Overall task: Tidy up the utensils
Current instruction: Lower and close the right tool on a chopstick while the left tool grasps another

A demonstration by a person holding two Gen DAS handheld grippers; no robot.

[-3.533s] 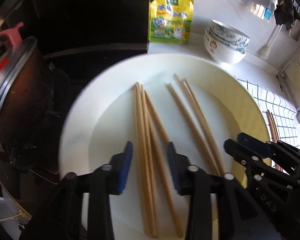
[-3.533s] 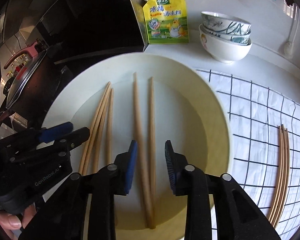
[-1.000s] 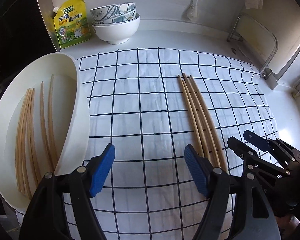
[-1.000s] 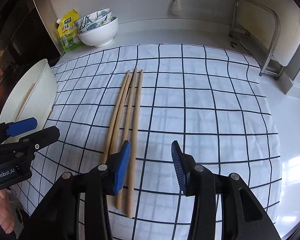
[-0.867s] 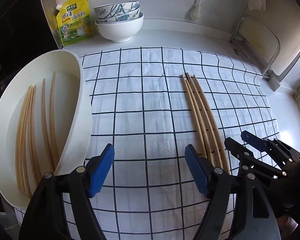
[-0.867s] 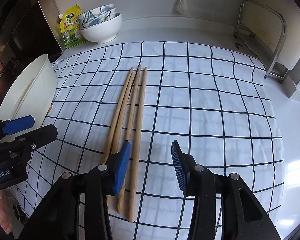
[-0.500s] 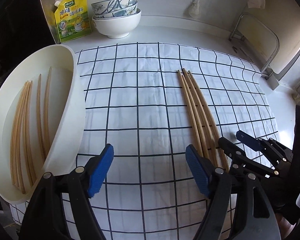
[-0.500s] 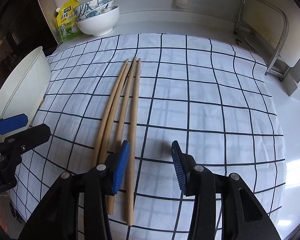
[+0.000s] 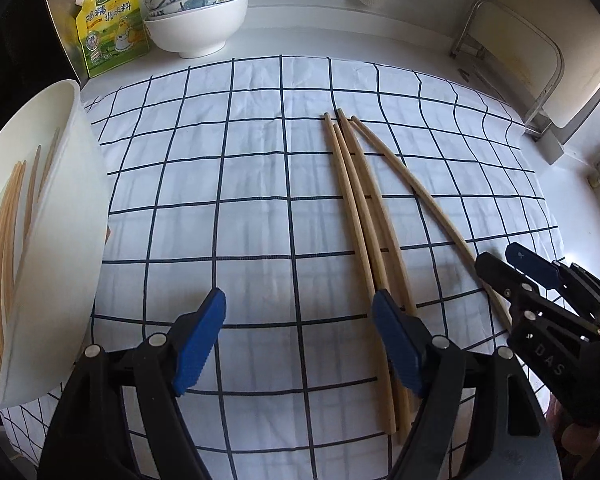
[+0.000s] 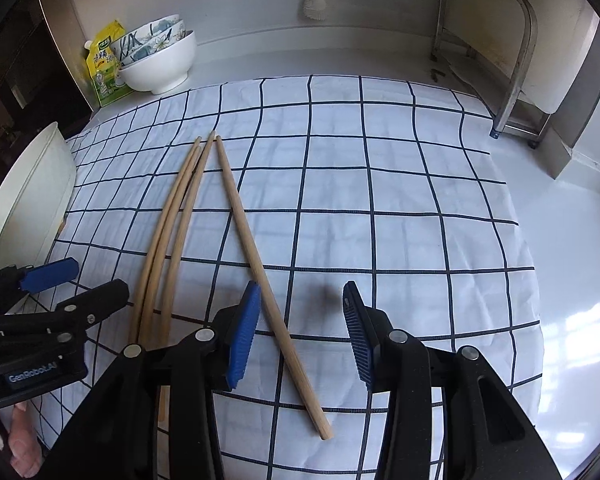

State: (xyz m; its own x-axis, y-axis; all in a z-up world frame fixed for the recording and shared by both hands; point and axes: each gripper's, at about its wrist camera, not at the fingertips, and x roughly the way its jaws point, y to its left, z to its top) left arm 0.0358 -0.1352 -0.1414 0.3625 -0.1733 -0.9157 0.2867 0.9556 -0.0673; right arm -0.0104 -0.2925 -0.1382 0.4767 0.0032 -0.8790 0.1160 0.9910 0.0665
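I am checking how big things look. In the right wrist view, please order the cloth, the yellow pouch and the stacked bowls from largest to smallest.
1. cloth
2. stacked bowls
3. yellow pouch, partly hidden behind the bowls, so its rank is less sure.

Daylight floods in from the right, glaring off the bare desk (image 10: pixel 580 320); frames sharp, edges bowed, corners black.

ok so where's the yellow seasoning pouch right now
The yellow seasoning pouch stands at the back left of the white counter, upper left in both wrist views, beside the stacked white and blue-patterned bowls, beyond the checked cloth's far corner.
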